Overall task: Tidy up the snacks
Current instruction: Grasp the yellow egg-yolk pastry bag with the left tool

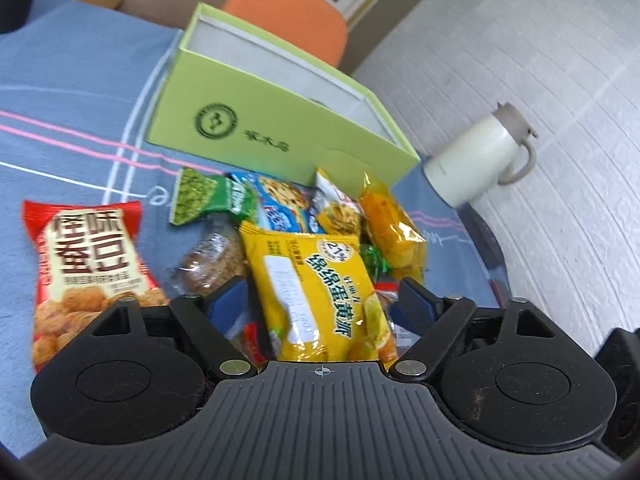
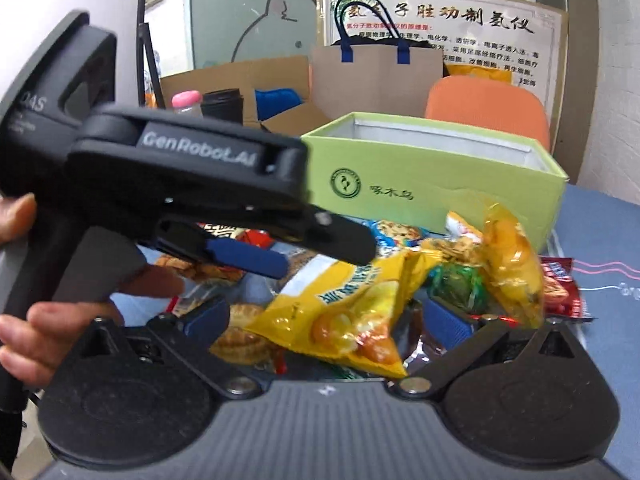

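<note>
Snacks lie heaped on a blue striped cloth over the counter [image 1: 60,92]. At far left rests a red snack bag [image 1: 88,256]; next, the left hand-held gripper [image 1: 320,304] stands partly open astride a yellow egg-pie packet [image 1: 320,288], pads not pressing it. Behind sits an open green box [image 1: 280,120]. Rightward, the right hand-held gripper [image 2: 332,320] gapes wide, empty, over the same pile. A white mug [image 1: 476,160] stands far right.
</note>
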